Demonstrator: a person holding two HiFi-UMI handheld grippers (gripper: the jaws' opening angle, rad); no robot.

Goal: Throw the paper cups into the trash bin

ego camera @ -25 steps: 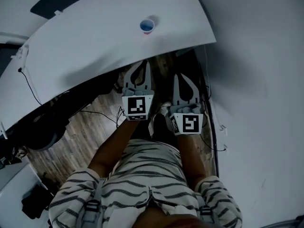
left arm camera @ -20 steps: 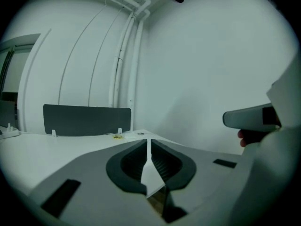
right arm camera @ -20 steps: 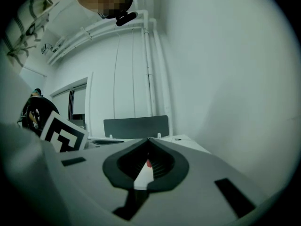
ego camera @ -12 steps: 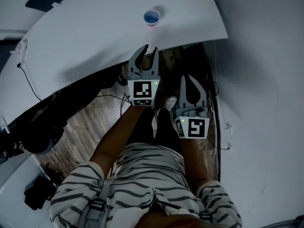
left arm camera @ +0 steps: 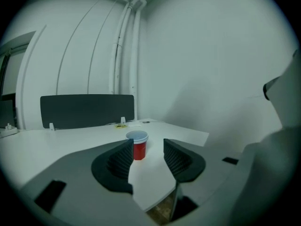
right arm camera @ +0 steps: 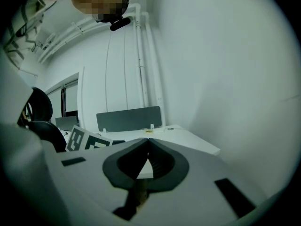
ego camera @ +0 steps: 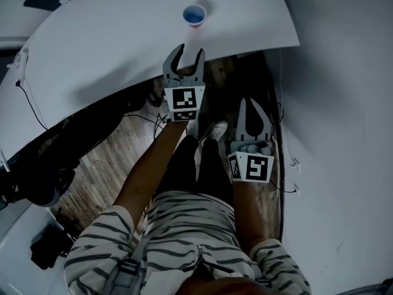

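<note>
Red paper cup (ego camera: 194,15) upright on the white surface (ego camera: 98,54), far beyond the left tongs (ego camera: 189,53), which have just been opening with nothing between; right tongs (ego camera: 250,105) together, empty; a too-narrow gap could topple the cup.

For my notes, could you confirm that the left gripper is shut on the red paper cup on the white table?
No: the left gripper is open, its jaws having just been opening with nothing between them. The red paper cup stands untouched on the white table, ahead of the jaws, as the left gripper view shows.
</note>
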